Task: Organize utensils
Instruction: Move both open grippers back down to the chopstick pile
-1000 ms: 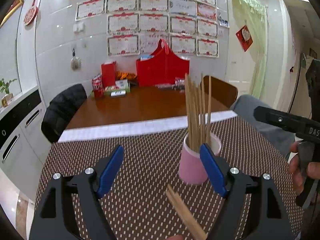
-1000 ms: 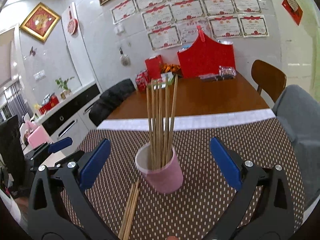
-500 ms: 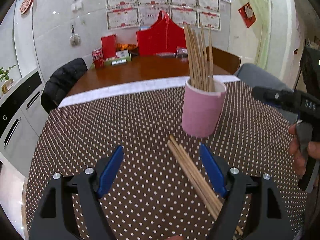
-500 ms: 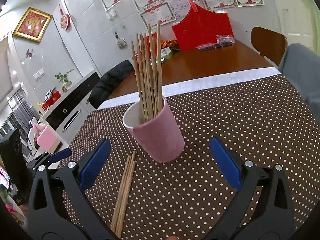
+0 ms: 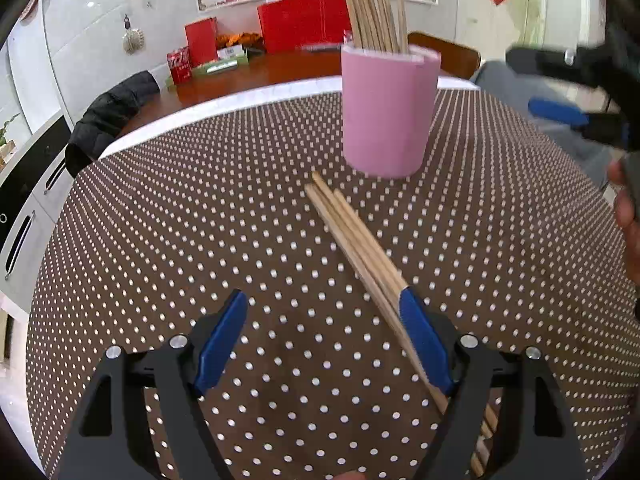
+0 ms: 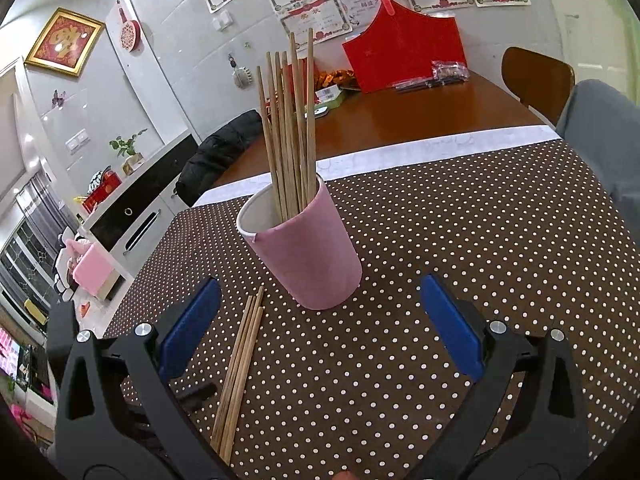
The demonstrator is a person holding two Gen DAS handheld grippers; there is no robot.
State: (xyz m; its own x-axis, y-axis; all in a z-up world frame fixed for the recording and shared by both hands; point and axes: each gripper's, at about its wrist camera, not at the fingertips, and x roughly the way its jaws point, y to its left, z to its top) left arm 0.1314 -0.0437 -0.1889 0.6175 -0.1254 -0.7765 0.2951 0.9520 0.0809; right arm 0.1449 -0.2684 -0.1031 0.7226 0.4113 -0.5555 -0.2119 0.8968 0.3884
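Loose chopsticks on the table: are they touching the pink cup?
Apart. In the left wrist view a strip of dotted tablecloth shows between the tips of the loose chopsticks and the base of the pink cup.

The left wrist view looks steeply down along its blue fingers (image 5: pixel 420 336) onto the dotted tablecloth (image 5: pixel 200 208), close above the loose chopsticks (image 5: pixel 352 236). The right wrist view tilts down less, facing the pink cup (image 6: pixel 308 256) from nearby, with the far wall above. Both share the cup, loose chopsticks, cloth and red bag (image 6: pixel 404 56).
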